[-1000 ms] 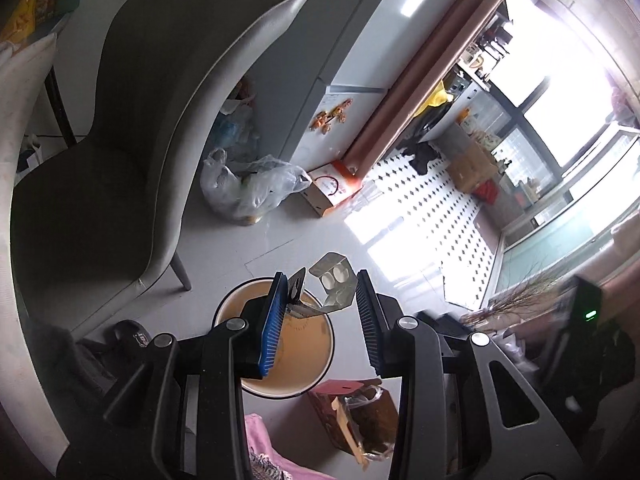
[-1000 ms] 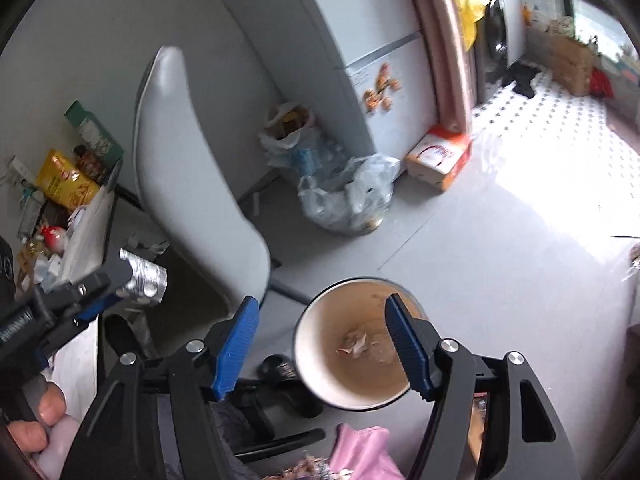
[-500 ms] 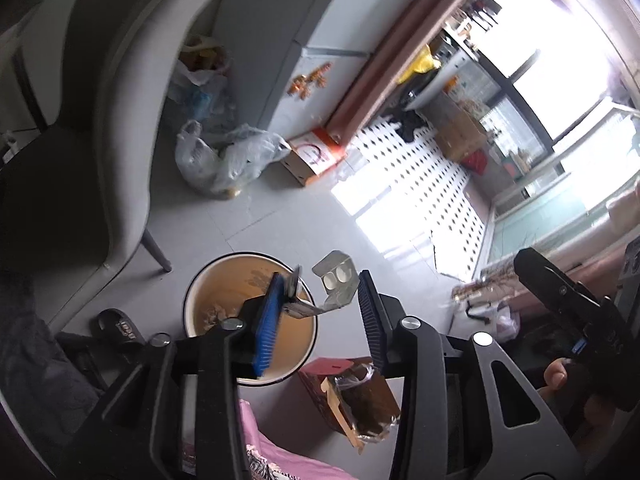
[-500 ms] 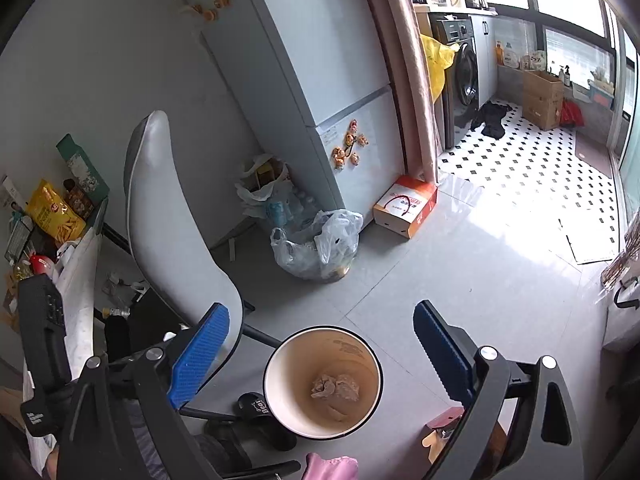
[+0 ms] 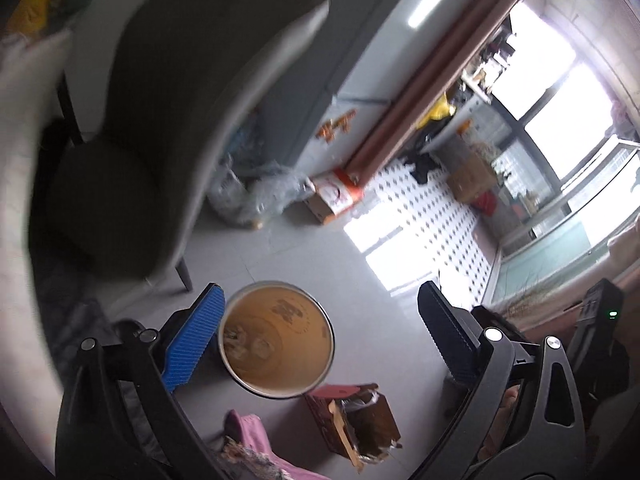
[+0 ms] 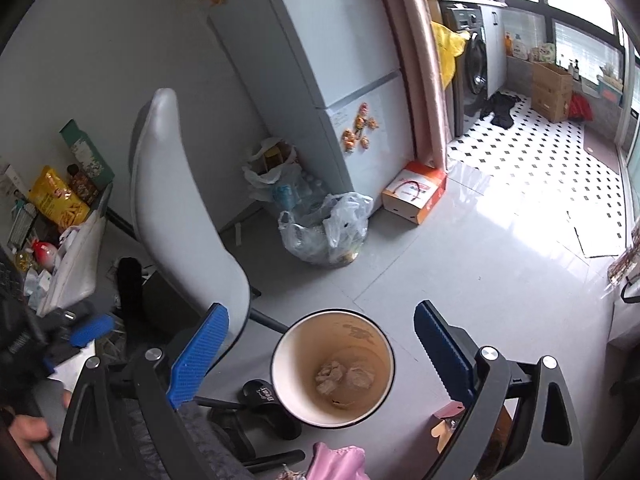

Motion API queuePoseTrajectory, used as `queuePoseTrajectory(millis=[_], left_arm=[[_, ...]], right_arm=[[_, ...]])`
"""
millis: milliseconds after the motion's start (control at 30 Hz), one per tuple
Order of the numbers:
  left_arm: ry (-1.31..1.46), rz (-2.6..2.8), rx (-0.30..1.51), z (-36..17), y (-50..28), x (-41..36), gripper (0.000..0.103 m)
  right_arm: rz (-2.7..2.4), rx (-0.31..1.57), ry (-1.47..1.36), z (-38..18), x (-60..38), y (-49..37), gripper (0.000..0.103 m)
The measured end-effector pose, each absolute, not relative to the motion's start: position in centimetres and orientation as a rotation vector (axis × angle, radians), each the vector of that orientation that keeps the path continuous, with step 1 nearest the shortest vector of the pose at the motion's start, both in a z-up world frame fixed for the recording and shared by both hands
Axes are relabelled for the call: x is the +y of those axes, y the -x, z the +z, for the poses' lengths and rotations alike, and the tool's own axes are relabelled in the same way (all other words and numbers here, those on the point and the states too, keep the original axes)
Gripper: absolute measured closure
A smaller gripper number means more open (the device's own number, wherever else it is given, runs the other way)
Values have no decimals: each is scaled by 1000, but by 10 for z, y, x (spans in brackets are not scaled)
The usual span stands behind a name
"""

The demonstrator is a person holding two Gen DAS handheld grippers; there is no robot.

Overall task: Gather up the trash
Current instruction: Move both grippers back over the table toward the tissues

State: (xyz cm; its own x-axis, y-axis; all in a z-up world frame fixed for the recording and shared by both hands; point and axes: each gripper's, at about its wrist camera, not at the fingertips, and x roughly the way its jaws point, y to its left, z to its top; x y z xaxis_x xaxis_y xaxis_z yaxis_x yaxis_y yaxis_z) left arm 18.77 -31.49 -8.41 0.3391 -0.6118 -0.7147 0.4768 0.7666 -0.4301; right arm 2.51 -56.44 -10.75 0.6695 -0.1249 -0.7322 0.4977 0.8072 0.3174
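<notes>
Grey tiled floor [image 6: 460, 280] everywhere, with a fridge [image 6: 320, 80] against the wall and a grey chair [image 6: 180, 220] pulled up by a cluttered tabletop [image 6: 80, 248] on the left.

Both grippers hang above the floor, pointing down at the bin [image 6: 334, 370]. The left gripper [image 5: 320, 344] has its jaws spread wide with nothing between them, and the bin [image 5: 276, 340] sits right under the gap, closer to the blue left pad. The right gripper [image 6: 320, 344] is spread just as wide, also empty, with the bin framed between its fingers.

Big change from a second ago: the left gripper was pinching a silvery blister pack then, jaws nearly closed on it. Now the jaws are wide apart and the pack is gone from them. The left view is also pretty smeared with motion blur.

Inside the bin: a few crumpled pale wads [image 6: 346, 376] sitting at the bottom. I can't pick out the pack among them for sure.

Other containers around: a clear plastic bag [image 6: 324, 232] stuffed with rubbish by the fridge, an orange-and-white box [image 6: 414, 196] next to it, and a torn brown carton [image 5: 356, 420] right beside the bin. A black slipper [image 6: 264, 396] touches the bin's left side.
</notes>
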Motion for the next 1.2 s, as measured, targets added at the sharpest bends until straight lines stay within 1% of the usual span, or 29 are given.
queuePoseTrajectory(millis=[100,200,467,767,833,967,1100,1200], left_arm=[[166,-689,924,-54,-179,-277,6],[172,-627,861,-35,-173,-239,6],[206,-467,768,-6,-173,-135,6],[271,-301,721,-6,-176,-32,6],[286,-277,724,-8,-179,-11,6],[312,-222,730,-14,-184,27,6],[343,-168,746,-22,-194,67,6],[386,-137,754,-29,-201,96,6]], right_arm=[[-315,750,-516,-97,-542,-29,9],[-257,737,-483,-86,-515,-36,8],[-140,738,-401,-62,-437,-72,8],[32,726,-358,-41,-339,-116,8],[71,726,-349,-39,-320,-128,10],[133,725,-371,-38,-287,-148,11],[196,748,-378,-38,-255,-173,18],[240,764,-375,-39,-230,-192,20]])
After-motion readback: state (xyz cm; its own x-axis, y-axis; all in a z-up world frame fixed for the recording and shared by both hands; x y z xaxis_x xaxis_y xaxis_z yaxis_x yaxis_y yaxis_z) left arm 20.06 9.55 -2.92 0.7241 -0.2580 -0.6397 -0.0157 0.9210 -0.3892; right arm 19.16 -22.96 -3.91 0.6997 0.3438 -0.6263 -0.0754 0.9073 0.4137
